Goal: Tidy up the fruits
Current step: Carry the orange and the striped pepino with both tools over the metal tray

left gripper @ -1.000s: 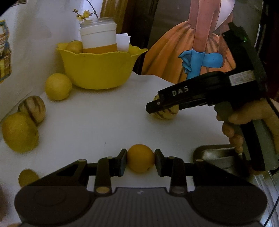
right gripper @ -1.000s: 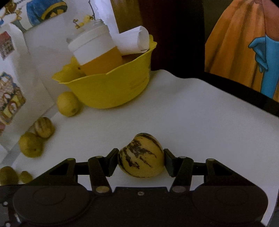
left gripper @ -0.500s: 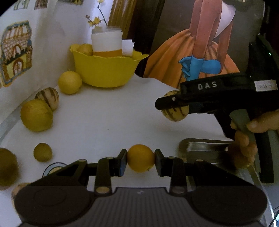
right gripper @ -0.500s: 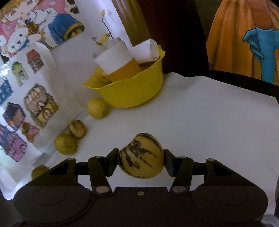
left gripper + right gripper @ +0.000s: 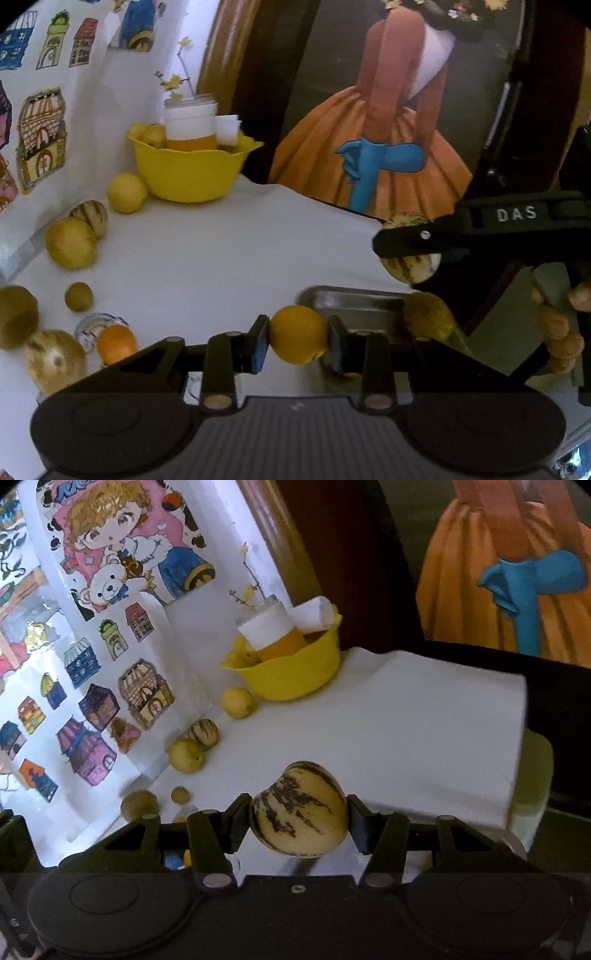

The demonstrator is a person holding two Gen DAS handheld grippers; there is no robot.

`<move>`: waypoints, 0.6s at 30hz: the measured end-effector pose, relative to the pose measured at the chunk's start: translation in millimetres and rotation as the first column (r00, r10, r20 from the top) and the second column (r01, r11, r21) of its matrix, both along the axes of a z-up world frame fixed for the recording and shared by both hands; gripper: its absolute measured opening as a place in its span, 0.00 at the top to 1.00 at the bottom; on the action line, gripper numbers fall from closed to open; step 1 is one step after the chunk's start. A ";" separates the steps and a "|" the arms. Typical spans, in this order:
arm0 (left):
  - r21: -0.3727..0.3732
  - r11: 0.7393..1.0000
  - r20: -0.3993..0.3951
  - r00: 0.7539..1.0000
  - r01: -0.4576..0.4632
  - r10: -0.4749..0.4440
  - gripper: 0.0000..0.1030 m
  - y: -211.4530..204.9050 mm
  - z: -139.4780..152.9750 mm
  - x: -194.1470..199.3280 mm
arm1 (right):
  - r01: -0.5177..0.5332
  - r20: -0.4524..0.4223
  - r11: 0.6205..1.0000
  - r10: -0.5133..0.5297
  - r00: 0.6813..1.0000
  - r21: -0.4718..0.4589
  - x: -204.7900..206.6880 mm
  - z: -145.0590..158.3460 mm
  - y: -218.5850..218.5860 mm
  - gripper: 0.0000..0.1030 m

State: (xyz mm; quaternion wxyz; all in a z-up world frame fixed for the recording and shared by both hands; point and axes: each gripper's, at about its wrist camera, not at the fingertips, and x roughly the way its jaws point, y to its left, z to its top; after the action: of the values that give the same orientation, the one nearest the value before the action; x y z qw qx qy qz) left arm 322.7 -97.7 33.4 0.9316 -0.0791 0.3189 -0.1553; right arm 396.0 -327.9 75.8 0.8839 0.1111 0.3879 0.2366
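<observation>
The left gripper (image 5: 297,341) is clamped narrow on a small round orange fruit (image 5: 298,339), its blue-faced pads pressing both sides, holding it above the near edge of the white-covered table (image 5: 229,254). The right gripper (image 5: 298,814) holds a cream, heart-shaped fruit with dark brown stripes (image 5: 299,808), its jaws set wider to take it; from the left wrist view this same tool reaches in from the right, off the table's right edge, with a person's hand (image 5: 561,328) on its trigger.

Just beyond the orange fruit, at the near right corner, sits a shiny metal tray (image 5: 351,301) with a dull yellow-brown fruit (image 5: 428,319) at its right end — whether that fruit lies inside the tray or against its rim is hard to tell through the blur.

At the far left corner stands a yellow plastic bowl with a wavy rim (image 5: 188,173), carrying a white-labelled jar of orange contents (image 5: 190,123) and rolled paper. Along the left edge, from far to near, lie a yellow lemon-like fruit (image 5: 126,192), a second striped fruit (image 5: 90,218) touching a larger yellow-green fruit (image 5: 71,242), a small brown round fruit (image 5: 78,296) — and, at the near left corner, another orange fruit (image 5: 116,343) beside a clear glass dish (image 5: 90,325).
</observation>
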 end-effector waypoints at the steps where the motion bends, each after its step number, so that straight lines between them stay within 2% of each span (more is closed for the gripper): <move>1: 0.000 1.000 0.000 1.000 0.005 -0.005 0.65 -4.3 -1.1 -4.5 | 0.004 -0.003 1.000 -0.004 1.000 -0.001 -7.6 -0.7 -6.7 0.46; 10: 0.002 0.999 -0.003 0.999 0.046 -0.046 0.65 -35.8 -13.4 -27.2 | 0.051 -0.002 0.998 -0.051 0.999 -0.024 -59.7 -19.0 -51.3 0.46; 18: 0.028 0.997 -0.004 0.997 0.073 -0.073 0.65 -53.1 -24.4 -36.9 | 0.074 0.000 0.996 -0.074 0.997 -0.048 -77.2 -45.5 -67.6 0.46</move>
State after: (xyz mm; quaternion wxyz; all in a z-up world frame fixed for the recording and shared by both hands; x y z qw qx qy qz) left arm 285.8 -150.8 9.0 0.9258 -0.0545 0.3253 -0.1845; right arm 318.8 -395.5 30.3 0.8939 0.1044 0.3901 0.1944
